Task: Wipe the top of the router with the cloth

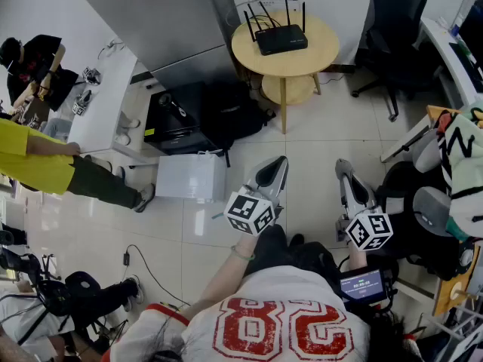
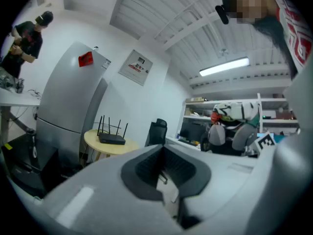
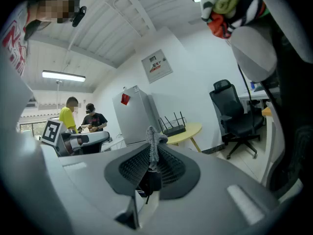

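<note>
Round wood tbl, blk router on top, maybe 4 antennas

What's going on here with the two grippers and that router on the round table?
A person holds a gripper in each hand, standing back from the round wooden table where the black router sits. The right gripper is shut on a grey cloth; the left gripper is shut and empty. Neither is near the router, so wiping has not begun.
</note>
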The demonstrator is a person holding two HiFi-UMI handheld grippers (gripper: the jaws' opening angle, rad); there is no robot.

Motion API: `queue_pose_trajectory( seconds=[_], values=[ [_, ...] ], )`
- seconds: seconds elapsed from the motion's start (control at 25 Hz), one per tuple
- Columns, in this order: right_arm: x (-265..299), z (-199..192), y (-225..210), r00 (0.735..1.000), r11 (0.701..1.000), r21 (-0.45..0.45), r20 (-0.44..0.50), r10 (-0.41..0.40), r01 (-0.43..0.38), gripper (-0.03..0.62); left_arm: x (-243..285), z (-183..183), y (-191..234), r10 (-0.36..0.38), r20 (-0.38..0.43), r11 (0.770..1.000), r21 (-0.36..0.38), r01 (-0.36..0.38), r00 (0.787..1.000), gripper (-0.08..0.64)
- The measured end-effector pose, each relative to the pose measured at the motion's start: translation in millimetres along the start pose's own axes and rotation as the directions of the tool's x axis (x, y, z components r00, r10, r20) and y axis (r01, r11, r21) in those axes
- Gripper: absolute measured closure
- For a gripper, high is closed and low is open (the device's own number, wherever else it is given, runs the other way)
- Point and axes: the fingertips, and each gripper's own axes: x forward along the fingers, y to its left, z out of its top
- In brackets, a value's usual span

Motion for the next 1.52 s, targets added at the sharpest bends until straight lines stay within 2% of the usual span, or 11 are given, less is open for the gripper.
queue_pose_trajectory(
  seconds=[0.16,0.4,0.52,0.64,0.84,1.0,1.08,1.28,1.4,1.52],
  values=[
    [2,-3,-19,0.999,0.998,0.032,-0.016,-0.048,0.049,0.549,11,-6,-1,-0.012,-0.049,1.000,0.005,0.012,0.999,0.555],
    [70,7,-29,0.999,1.000,-0.006,-0.028,0.018,-0.018,0.549,49,14,53,0.043,0.013,0.999,-0.004,-0.043,0.999,0.555],
    [122,6,-36,0.998,0.999,-0.006,-0.044,0.036,-0.036,0.549,73,19,96,0.070,0.030,0.997,-0.021,-0.069,0.997,0.555],
    [190,12,-39,0.998,0.999,-0.020,-0.037,0.049,-0.050,0.549,102,31,151,0.064,0.041,0.998,-0.022,-0.063,0.997,0.555],
    [321,64,-28,0.998,0.998,-0.031,-0.016,0.061,-0.061,0.549,159,99,253,0.026,0.047,0.999,-0.025,-0.025,0.999,0.555],
    [393,97,-34,0.994,0.994,-0.064,-0.069,0.081,-0.085,0.549,202,137,316,0.066,0.052,0.996,-0.058,-0.063,0.996,0.555],
    [413,95,-42,0.993,0.995,-0.056,-0.090,0.074,-0.080,0.549,208,132,332,0.076,0.031,0.995,-0.074,-0.074,0.997,0.555],
    [484,69,-92,0.985,0.998,0.001,-0.162,0.060,-0.061,0.548,234,80,384,0.153,-0.067,0.977,-0.139,-0.161,0.986,0.555],
    [539,76,-113,0.979,0.995,0.005,-0.179,0.098,-0.099,0.549,254,90,410,0.212,-0.032,0.967,-0.137,-0.214,0.977,0.555],
    [576,85,-119,0.971,0.989,-0.032,-0.196,0.135,-0.144,0.549,263,103,426,0.264,0.022,0.956,-0.142,-0.258,0.964,0.555]
  ],
)
